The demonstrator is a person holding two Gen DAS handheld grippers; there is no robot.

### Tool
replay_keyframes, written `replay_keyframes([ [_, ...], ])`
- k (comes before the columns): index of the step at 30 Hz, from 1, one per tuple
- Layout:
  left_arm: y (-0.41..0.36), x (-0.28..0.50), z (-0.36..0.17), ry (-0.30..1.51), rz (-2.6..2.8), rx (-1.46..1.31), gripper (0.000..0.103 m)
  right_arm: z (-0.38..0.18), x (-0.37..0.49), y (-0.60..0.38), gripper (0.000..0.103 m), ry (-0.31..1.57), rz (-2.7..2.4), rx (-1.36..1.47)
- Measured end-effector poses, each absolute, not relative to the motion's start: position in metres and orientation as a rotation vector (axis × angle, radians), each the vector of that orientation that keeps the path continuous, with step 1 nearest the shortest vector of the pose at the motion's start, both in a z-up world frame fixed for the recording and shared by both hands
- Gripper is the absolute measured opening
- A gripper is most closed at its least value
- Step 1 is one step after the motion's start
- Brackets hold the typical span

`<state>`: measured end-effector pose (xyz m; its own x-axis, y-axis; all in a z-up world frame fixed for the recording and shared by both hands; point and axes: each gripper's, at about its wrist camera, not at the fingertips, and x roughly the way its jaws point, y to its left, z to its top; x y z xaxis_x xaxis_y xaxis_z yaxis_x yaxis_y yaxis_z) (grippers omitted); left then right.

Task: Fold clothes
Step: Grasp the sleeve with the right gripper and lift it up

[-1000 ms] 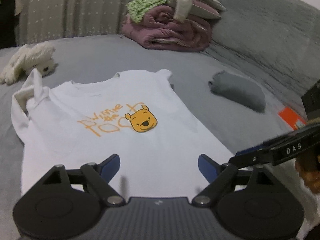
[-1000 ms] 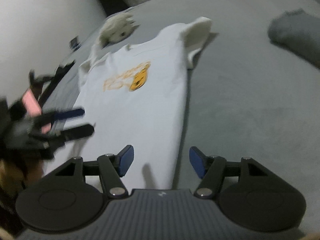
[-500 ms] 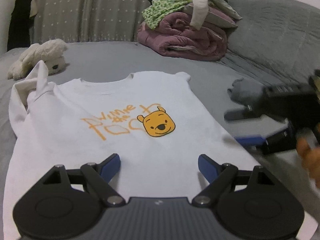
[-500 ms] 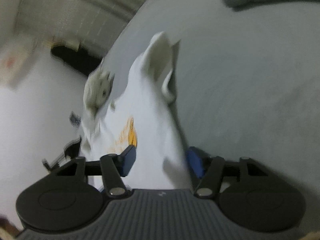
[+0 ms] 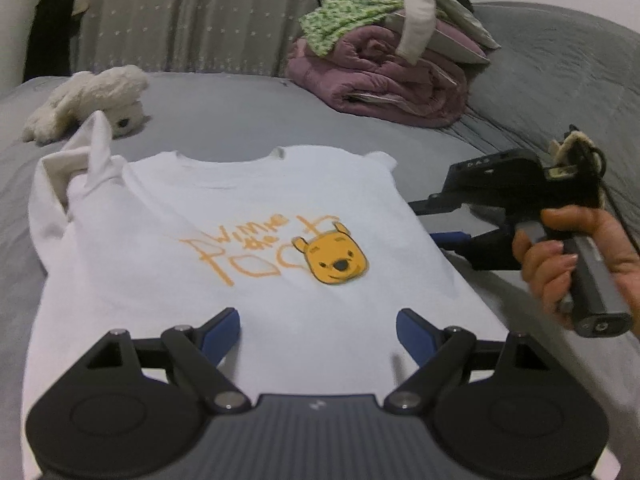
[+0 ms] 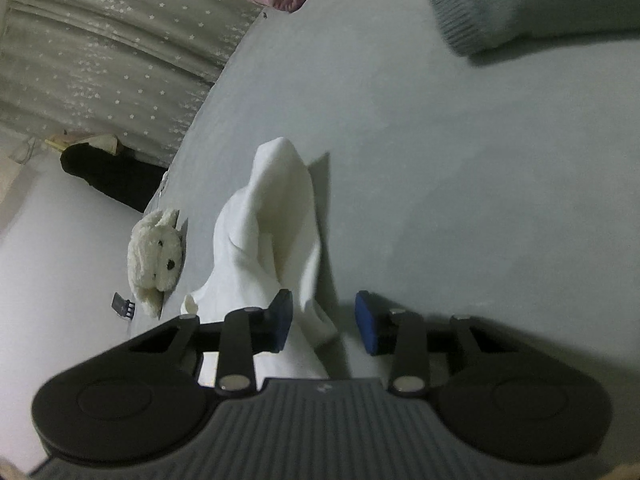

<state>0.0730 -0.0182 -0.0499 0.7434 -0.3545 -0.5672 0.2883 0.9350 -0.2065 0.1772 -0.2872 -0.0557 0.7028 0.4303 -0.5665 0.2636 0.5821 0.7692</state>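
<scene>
Now, shirt (image 5: 256,240): white, lying face up on the grey bed (image 5: 224,108), just beyond the left gripper (image 5: 319,334).
Long axis: runs from the hem at the near edge of the left wrist view to the collar at the far side, so the neck points away toward the curtain (image 5: 180,12).
Print: orange lettering and a yellow bear face (image 5: 335,259), reading upright from the hem end.
Sleeves: the one on the left of that view is bunched and stands up in a peak (image 5: 94,148); the other lies short and flat at the far right corner.
Left gripper: hangs low over the hem, tilted downward, jaws standing wide with cloth below them and nothing pinched.
Right gripper (image 6: 323,322): rolled onto its side at the shirt's right edge, pointing along the bed; its jaws have just been closing and now stand fairly narrow, with a raised fold of white cloth (image 6: 280,216) between them, brushing the left pad, the other pad clear.
Right hand (image 5: 580,256): wrapped round the gripper's handle, fingers curled over the front, seen at the right of the left wrist view.
Surroundings: a plush toy (image 5: 88,100) beyond the raised sleeve, a pile of clothes (image 5: 384,52) at the far right, a folded grey garment (image 6: 532,0) well apart from the shirt.
</scene>
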Motion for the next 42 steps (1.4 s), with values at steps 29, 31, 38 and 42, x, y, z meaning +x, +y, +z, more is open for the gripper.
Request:
replay_keyframes([
  [29,0.002,0.088,-0.043,0.678,-0.262,-0.176,0.086,-0.025,0.194,-0.268,0.014,0.784,0.060,0.535],
  [31,0.003,0.089,-0.044,0.683,-0.258,-0.177,0.086,-0.028,0.198,-0.262,0.014,0.794,0.075,0.555],
  [38,0.009,0.093,-0.043,0.689,-0.240,-0.176,0.086,-0.027,0.208,-0.241,0.014,0.781,0.127,0.563],
  [42,0.014,0.095,-0.042,0.685,-0.219,-0.176,0.086,-0.022,0.213,-0.223,0.014,0.772,0.187,0.565],
])
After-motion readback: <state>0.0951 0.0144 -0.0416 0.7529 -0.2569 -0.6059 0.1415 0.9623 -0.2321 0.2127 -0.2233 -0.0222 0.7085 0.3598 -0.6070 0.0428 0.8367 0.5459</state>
